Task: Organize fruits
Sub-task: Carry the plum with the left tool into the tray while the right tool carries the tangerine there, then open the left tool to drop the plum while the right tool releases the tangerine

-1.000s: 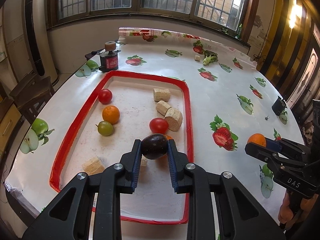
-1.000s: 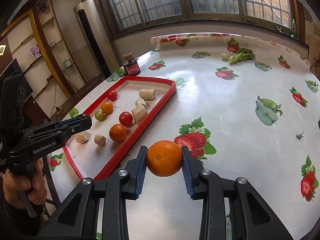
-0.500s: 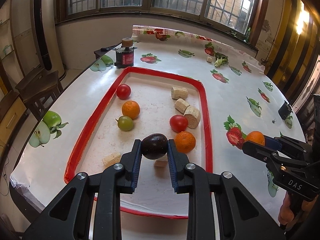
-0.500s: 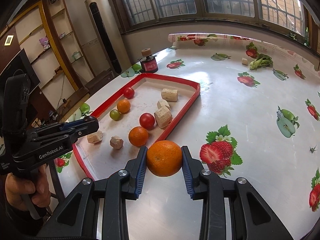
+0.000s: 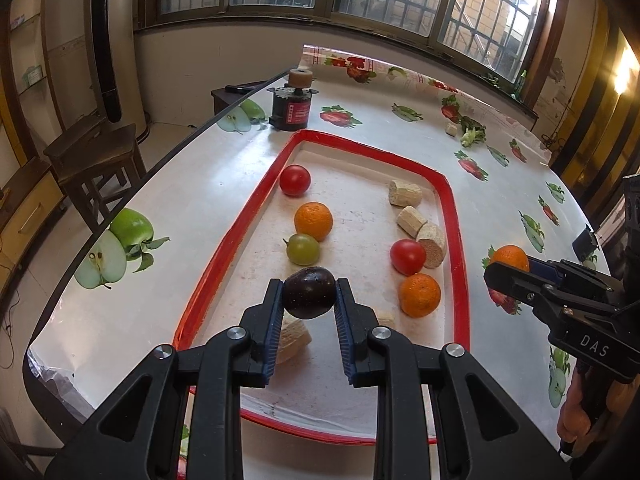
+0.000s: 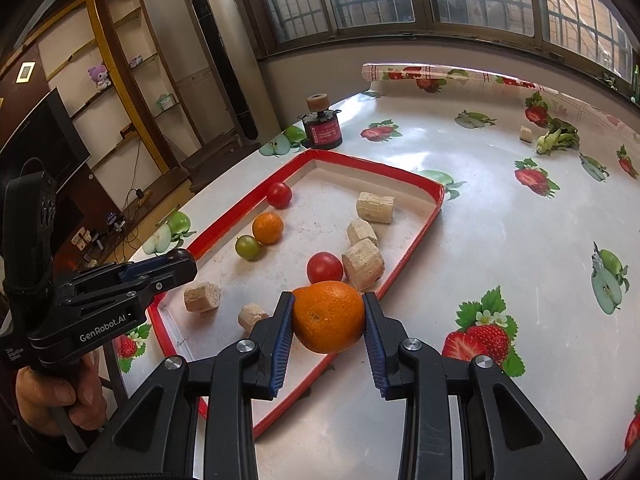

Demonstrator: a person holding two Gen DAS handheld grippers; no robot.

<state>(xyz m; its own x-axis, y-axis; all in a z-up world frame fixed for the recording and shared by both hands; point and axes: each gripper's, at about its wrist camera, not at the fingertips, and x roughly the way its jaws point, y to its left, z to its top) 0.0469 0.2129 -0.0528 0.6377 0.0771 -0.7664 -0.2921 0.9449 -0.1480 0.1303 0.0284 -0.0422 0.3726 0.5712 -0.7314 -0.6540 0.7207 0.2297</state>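
With the dark purple round plum [image 5: 309, 293] clamped in the left claw [image 5: 309, 304] and the large round orange [image 6: 329, 317] in the right claw [image 6: 328, 322], both have been carried over the red-rimmed white tray [image 5: 460, 248] on the surface, so placing seems next.

From my left wrist view, the dark fruit [image 5: 309, 293] in my left gripper [image 5: 308, 300] covers part of the tray [image 5: 460, 264], and two pale chunks [image 5: 294, 338] near it show only in part. On the right, my own hand [image 5: 576, 420] is cut by the edge. In the right wrist view, the held orange [image 6: 329, 317] hides all but a sliver of another orange; the label on the far dark jar [image 6: 323, 130] is too small to read.
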